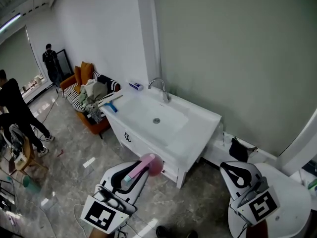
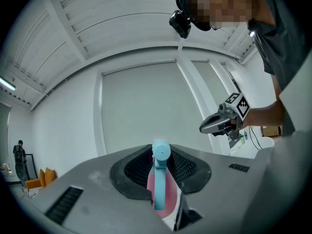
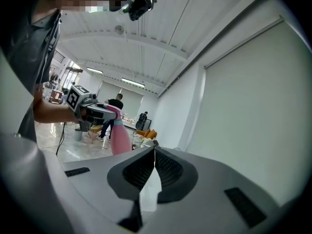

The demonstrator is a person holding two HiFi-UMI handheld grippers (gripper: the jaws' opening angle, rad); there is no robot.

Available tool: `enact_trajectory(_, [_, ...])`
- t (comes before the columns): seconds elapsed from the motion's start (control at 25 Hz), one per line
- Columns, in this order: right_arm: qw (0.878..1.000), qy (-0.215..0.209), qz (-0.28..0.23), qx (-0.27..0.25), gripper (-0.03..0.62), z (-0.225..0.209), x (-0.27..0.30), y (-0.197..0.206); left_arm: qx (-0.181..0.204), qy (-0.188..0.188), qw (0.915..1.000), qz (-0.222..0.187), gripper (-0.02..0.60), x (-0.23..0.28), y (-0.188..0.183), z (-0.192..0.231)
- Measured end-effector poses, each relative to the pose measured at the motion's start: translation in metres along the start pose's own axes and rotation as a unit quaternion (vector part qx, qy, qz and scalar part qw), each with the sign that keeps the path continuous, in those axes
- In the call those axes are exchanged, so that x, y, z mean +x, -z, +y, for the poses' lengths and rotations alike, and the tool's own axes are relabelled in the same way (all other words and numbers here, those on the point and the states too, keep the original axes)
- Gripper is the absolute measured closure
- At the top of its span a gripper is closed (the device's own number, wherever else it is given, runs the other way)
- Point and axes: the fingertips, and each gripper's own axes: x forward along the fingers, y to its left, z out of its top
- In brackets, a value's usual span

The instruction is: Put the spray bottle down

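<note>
The spray bottle (image 1: 151, 163) is pink with a teal head. It lies level between the jaws of my left gripper (image 1: 140, 170) at the lower left of the head view, in the air in front of the white sink cabinet. In the left gripper view its teal head (image 2: 161, 151) and pink body (image 2: 165, 196) sit pinched between the black pads. The right gripper view shows the bottle (image 3: 119, 139) hanging under the left gripper (image 3: 100, 112). My right gripper (image 1: 224, 165) is at the lower right, shut and empty, its pads touching (image 3: 155, 152).
A white sink cabinet (image 1: 200, 133) with a chrome faucet (image 1: 161, 89) stands against the wall ahead. An orange sofa heaped with clothes (image 1: 91, 93) is to its left. Two people (image 1: 15, 110) (image 1: 50, 59) are at the far left. A white round table (image 1: 292, 195) is bottom right.
</note>
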Motion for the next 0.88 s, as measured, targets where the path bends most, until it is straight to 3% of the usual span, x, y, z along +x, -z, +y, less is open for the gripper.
enact_trajectory(0.48, [1.0,0.001,0.016,-0.011,0.585,0.015,0.057,-0.015,-0.012,0.015,0.9997,-0.015,0.497,0.0,0.016,0.054])
enact_trajectory(0.88, [0.999,-0.035,0.007,-0.008,0.585,-0.024,0.079,0.002,-0.022,-0.005,0.9997,0.002,0.497,0.037,0.022,0.045])
